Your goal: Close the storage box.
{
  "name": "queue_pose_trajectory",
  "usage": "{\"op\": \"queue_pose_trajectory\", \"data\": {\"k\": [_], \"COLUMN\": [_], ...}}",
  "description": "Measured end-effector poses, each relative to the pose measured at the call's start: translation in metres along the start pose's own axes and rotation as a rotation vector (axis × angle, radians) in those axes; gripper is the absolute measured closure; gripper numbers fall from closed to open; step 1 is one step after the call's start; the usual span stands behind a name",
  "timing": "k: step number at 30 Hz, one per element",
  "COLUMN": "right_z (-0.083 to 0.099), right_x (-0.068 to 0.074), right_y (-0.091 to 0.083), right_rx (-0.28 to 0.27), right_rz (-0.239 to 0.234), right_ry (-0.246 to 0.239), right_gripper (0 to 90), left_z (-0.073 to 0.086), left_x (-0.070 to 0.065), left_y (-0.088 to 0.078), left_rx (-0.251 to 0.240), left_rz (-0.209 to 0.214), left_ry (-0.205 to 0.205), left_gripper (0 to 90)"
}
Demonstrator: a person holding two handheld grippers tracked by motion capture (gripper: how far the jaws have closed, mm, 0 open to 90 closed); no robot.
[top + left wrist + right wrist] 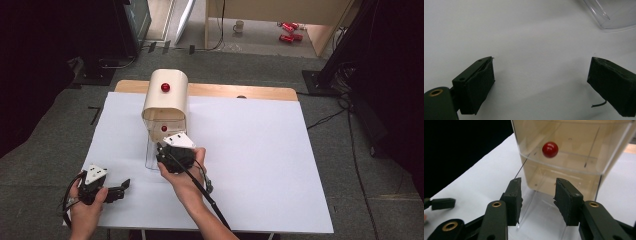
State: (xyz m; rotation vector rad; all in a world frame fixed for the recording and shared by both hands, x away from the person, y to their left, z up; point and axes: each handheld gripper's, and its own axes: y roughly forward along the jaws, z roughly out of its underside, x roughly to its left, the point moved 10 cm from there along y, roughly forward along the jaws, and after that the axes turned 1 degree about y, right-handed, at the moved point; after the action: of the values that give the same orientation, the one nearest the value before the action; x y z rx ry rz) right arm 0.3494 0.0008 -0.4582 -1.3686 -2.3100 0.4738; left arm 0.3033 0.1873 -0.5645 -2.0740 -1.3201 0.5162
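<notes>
A cream box [166, 102] with a rounded top stands at the back left of the white sheet. One red knob [165, 87] sits on its top, another red knob [164, 128] on its clear front panel [564, 152]. A clear flap [150, 159] lies flat on the sheet in front of the box. My right gripper [161, 151] is right before the box, over that flap [541, 220]. In the right gripper view its jaws [537, 195] stand partly apart below the red knob [550, 149], with nothing gripped. My left gripper [121, 191] rests near the front left, wide open [540, 82] over bare sheet.
The white sheet [250, 165] covers a wooden table whose far edge [240, 91] shows. A corner of the clear flap [611, 15] lies ahead of the left gripper. On the floor behind are a mug [239, 26], red items [287, 31] and dark equipment.
</notes>
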Motion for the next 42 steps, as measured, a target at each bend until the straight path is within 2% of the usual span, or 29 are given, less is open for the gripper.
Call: {"op": "queue_pose_trajectory", "data": {"k": [10, 18, 26, 32, 36, 42], "right_z": [0.021, 0.043, 0.073, 0.096, 0.107, 0.118], "right_x": [0.007, 0.005, 0.008, 0.013, 0.015, 0.021], "right_y": [-0.031, -0.044, -0.043, -0.039, -0.037, -0.03], "right_rx": [-0.011, -0.007, 0.033, 0.06, 0.083, 0.11], "right_rz": [-0.026, -0.036, -0.05, -0.048, -0.051, -0.055], "right_ry": [0.005, 0.018, 0.045, 0.037, 0.05, 0.036], "right_gripper": [56.5, 56.6, 57.0, 57.1, 57.3, 58.1], "left_z": [0.0, 0.0, 0.0, 0.001, 0.0, 0.001], "left_x": [0.0, 0.0, 0.0, 0.0, 0.0, 0.0], "left_y": [0.0, 0.001, 0.0, 0.0, 0.0, 0.0], "left_rx": [0.005, 0.007, 0.007, 0.007, 0.006, 0.008], "left_rz": [-0.002, -0.007, -0.008, -0.007, -0.008, -0.008], "left_ry": [0.0, 0.002, 0.002, 0.003, 0.004, 0.003], "left_gripper": [7.0, 7.0, 7.0, 7.0, 7.0, 7.0]}}
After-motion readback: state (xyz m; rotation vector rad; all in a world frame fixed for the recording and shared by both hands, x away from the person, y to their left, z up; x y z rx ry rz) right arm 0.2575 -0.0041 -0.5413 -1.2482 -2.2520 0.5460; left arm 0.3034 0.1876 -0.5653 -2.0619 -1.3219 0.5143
